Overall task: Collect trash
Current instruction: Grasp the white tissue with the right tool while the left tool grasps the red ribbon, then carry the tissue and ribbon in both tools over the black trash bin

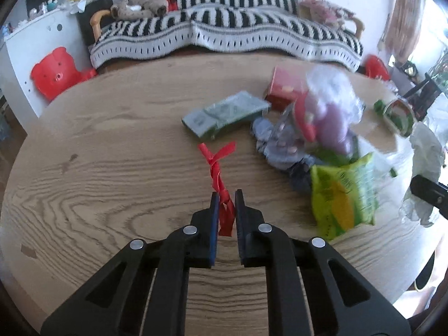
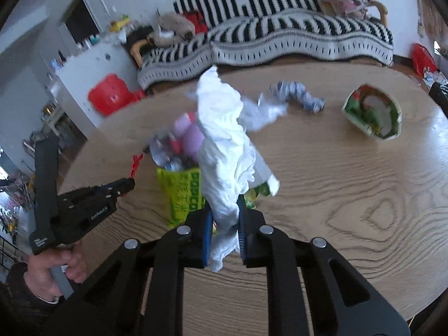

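A knotted red ribbon [image 1: 217, 172] lies on the round wooden table [image 1: 112, 168], and my left gripper [image 1: 226, 196] is shut on its near end. The right wrist view shows the left gripper [image 2: 127, 186] held by a hand at lower left, with the red ribbon [image 2: 136, 163] trailing from its tip. My right gripper [image 2: 225, 212] is shut on a crumpled white tissue [image 2: 224, 140], which stands up above the fingers. The white tissue [image 1: 425, 162] also appears at the right edge of the left wrist view.
A pile of trash sits mid-table: a green-yellow snack bag [image 1: 344, 196], a clear bag with purple and red contents [image 1: 327, 112], a green box [image 1: 224, 113] and a red carton [image 1: 285, 88]. A paper bowl [image 2: 372, 114] and a blue-white wrapper [image 2: 299, 96] lie farther right. A striped sofa [image 1: 224, 28] stands behind.
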### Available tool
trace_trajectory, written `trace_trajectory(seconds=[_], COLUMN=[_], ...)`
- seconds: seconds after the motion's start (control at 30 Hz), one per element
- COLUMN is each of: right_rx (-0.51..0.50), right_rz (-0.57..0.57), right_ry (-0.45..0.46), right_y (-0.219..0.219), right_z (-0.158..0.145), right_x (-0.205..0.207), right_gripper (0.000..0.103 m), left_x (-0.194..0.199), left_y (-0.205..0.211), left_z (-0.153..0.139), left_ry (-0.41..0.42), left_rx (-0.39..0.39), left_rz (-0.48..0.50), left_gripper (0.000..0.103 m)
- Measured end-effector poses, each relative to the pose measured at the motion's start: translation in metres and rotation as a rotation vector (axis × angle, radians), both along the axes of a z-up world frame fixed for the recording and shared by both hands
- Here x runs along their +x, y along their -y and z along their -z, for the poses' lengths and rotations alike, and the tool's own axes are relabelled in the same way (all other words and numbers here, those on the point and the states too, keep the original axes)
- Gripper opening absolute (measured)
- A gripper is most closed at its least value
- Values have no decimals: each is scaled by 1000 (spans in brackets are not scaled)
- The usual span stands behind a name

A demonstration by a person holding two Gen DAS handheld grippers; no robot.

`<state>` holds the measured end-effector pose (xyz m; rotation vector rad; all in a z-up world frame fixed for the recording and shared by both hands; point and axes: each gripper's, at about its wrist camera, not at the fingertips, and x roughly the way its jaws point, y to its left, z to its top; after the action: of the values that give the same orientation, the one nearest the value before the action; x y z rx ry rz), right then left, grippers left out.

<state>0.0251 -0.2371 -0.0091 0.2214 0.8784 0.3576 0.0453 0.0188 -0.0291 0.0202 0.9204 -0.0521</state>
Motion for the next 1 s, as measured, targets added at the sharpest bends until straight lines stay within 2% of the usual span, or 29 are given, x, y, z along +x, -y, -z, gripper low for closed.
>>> trace_trajectory(seconds=[0.17,0.27,0.43,0.57,0.83,1.0], right_rx=[19,11,-8,-38,-57,-54], right_rz=[49,102,227,359,629,796], right_ry=[24,29,28,43,32,-20], right_y=[29,57,120,185,310,387], right_z=[-15,-18,-19,-24,-11,18], right_x=[-13,-20,-44,-73,-154,-222], right_gripper=[16,16,16,16,16,16], left_x=[-7,-11,-21,-35,-77,-120], left_y=[9,31,103,161,298,382], left_z=[-19,-33,-50,-52,-46,-31], left_ry=[41,68,125,162,148,111], left_rx=[-20,-58,-71,-66,-155,-197], left_rz=[14,56,192,315,595,775], left_gripper=[10,10,10,10,10,10])
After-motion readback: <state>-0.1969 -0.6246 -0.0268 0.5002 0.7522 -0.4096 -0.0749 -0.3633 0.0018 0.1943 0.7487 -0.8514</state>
